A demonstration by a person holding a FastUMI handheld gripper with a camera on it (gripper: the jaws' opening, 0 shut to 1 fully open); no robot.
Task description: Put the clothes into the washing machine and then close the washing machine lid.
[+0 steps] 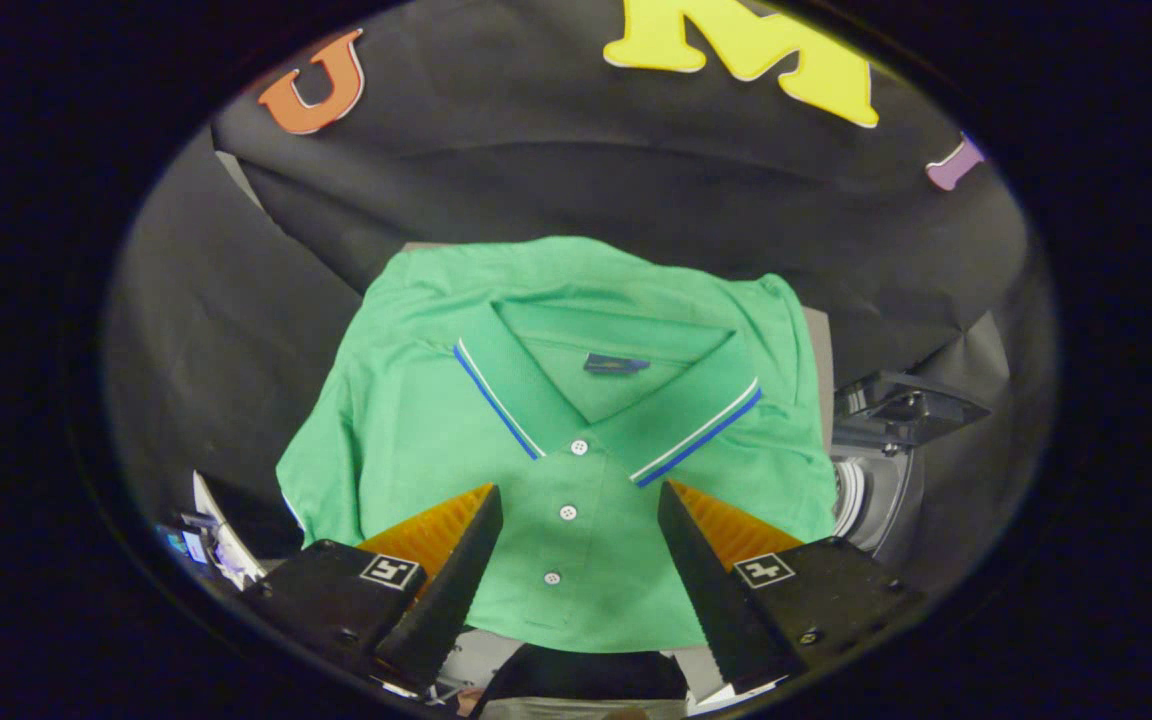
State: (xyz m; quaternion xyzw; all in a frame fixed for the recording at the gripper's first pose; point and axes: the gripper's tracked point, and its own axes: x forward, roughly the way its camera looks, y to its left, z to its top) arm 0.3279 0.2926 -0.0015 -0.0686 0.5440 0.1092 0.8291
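Just ahead of gripper (581,560), fingers spread wide and holding nothing: green knit polo shirt with blue-and-white collar trim (576,440), laid flat, folded. Likely soft, light, floppy; best pinched at a bunched fold near the button placket.

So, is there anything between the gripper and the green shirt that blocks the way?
Nothing visible does. The gripper is open, its fingers apart over the button placket of the green polo shirt, which lies flat with its collar beyond the fingers.

Dim booth, even light on the shirt (576,440), no glare; sharp centre, strong fisheye bending and darkening toward edges.
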